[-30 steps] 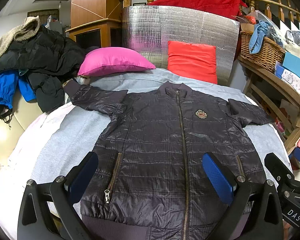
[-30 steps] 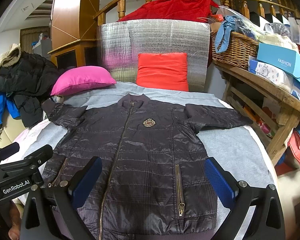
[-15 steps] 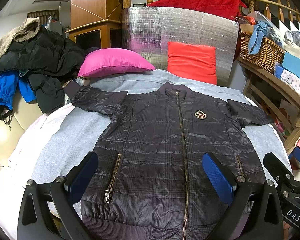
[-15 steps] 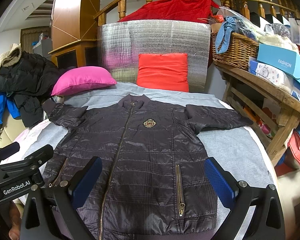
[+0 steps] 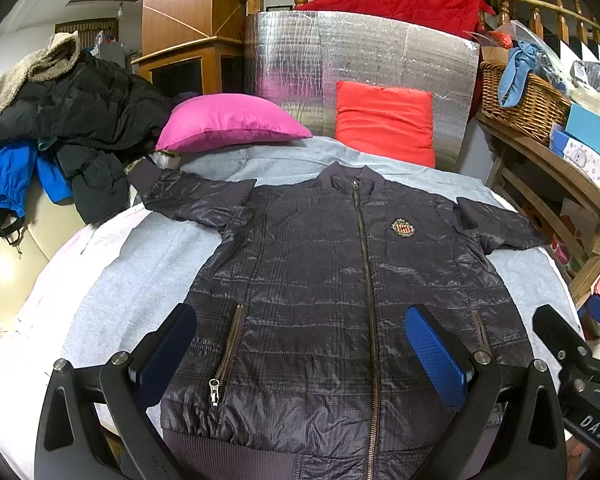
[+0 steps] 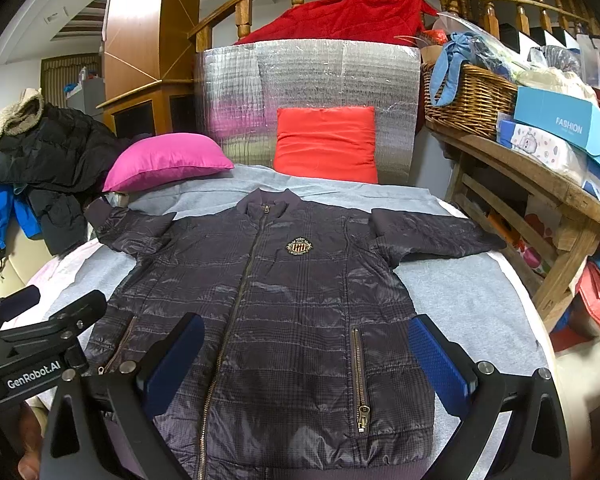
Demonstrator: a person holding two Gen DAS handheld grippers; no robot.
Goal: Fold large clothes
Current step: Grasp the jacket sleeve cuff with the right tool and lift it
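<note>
A dark quilted zip jacket (image 5: 340, 288) (image 6: 284, 312) lies flat, front up, on a grey sheet (image 5: 140, 276) (image 6: 460, 292), collar at the far end and both sleeves spread out sideways. It has a gold crest on the chest and two zip pockets. My left gripper (image 5: 300, 354) hovers open above the hem, blue pads wide apart with nothing between them. My right gripper (image 6: 304, 360) is also open over the hem, empty. Each gripper's body shows at the edge of the other's view.
A pink pillow (image 5: 228, 124) and a red cushion (image 5: 384, 120) sit at the far end against a silver foil panel (image 5: 360, 64). Dark and blue coats (image 5: 72, 120) pile at the left. A wooden rack (image 6: 540, 184) with a wicker basket (image 6: 468, 96) and boxes stands at the right.
</note>
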